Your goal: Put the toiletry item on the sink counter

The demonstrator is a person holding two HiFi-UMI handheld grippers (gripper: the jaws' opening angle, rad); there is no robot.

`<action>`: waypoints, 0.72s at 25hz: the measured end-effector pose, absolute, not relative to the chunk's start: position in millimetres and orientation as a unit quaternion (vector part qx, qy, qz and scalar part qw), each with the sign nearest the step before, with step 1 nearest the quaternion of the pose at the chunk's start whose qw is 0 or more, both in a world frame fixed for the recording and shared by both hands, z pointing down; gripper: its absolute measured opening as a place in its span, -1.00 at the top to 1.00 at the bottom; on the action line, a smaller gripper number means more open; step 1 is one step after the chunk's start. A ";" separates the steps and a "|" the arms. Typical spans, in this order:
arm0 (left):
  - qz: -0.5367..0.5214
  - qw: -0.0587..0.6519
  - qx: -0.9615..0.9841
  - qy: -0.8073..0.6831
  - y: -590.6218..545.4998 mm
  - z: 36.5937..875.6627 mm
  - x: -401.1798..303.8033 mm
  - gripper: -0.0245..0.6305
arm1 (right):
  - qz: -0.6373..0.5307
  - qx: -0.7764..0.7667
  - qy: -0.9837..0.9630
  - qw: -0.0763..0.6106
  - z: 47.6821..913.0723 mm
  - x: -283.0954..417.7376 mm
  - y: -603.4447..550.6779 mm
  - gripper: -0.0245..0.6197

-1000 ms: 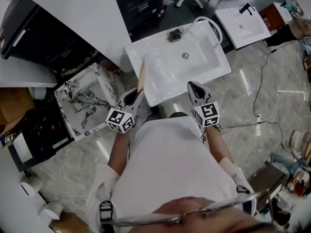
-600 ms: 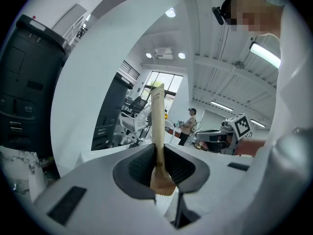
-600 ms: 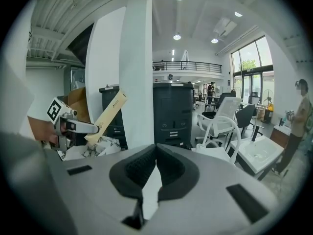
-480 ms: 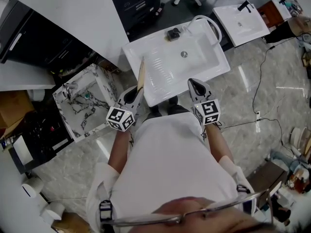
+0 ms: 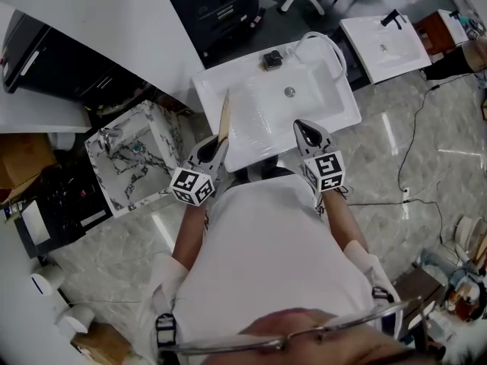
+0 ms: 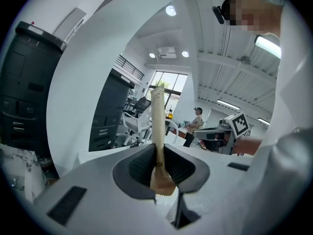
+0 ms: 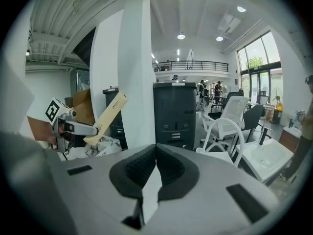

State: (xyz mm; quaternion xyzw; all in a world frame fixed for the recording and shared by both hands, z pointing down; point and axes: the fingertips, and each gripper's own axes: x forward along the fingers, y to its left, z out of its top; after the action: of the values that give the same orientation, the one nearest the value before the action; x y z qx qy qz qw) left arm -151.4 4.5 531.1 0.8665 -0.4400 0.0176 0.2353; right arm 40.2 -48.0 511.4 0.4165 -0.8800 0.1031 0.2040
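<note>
A long, narrow tan toiletry packet (image 5: 223, 120) stands nearly upright, pinched at its lower end by my left gripper (image 5: 214, 147). In the left gripper view the packet (image 6: 157, 126) sits between the dark pads and rises past them. It hangs over the front left edge of the white sink counter (image 5: 228, 97), whose basin has a drain (image 5: 289, 91). My right gripper (image 5: 304, 131) is held over the counter's front edge, jaws shut with nothing between them. From the right gripper view, the left gripper (image 7: 73, 129) and the packet (image 7: 107, 112) show at the left.
A black fitting (image 5: 272, 58) and a white hose loop (image 5: 327, 42) sit at the counter's back. A marble-patterned basin (image 5: 137, 158) stands to the left, a second white sink (image 5: 384, 42) at the upper right, a black cabinet (image 5: 221, 6) behind. Cables (image 5: 407, 128) cross the floor.
Both grippers keep their places and grips; the packet stays upright in the left one. Only the view has shifted slightly.
</note>
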 end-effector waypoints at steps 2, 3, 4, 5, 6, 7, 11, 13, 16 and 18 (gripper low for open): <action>0.021 0.233 0.863 -0.448 -1.3 532.8 -146.3 0.75 | 0.102 0.408 -0.884 0.204 511.8 45.1 -56.4 0.90; 0.023 0.232 0.861 -0.452 -4.4 533.3 -143.7 0.75 | 0.102 0.404 -0.886 0.205 512.3 48.3 -60.1 0.90; 0.025 0.231 0.860 -0.455 -7.5 533.7 -140.9 0.75 | 0.103 0.401 -0.887 0.206 513.2 51.9 -63.7 0.90; 0.028 0.231 0.858 -0.458 -10.8 534.3 -138.1 0.75 | 0.104 0.397 -0.888 0.207 514.3 55.6 -67.3 0.90; 0.033 0.230 0.857 -0.460 -14.0 535.3 -135.4 0.75 | 0.106 0.395 -0.889 0.208 515.8 59.0 -71.0 0.90; 0.038 0.230 0.856 -0.462 -17.4 536.9 -132.8 0.75 | 0.109 0.392 -0.889 0.209 517.4 61.9 -74.5 0.90; 0.065 0.226 0.854 -0.463 -33.1 546.3 -122.0 0.75 | 0.120 0.381 -0.892 0.214 527.4 69.5 -88.3 0.90; 0.078 0.224 0.854 -0.462 -40.3 550.8 -115.6 0.75 | 0.127 0.374 -0.893 0.217 534.2 72.5 -93.7 0.90; 0.100 0.222 0.854 -0.460 -50.7 557.4 -105.2 0.75 | 0.138 0.367 -0.893 0.219 543.5 78.3 -101.3 0.90; 0.119 0.218 0.853 -0.459 -58.6 564.0 -99.7 0.75 | 0.145 0.364 -0.894 0.219 548.7 82.0 -107.2 0.90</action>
State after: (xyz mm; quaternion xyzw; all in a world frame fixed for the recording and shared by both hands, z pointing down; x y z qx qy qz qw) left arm -99.7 -58.6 564.0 0.8530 -0.4591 0.1187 0.2181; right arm 82.0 -107.2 548.7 0.3639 -0.8938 0.1446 0.2186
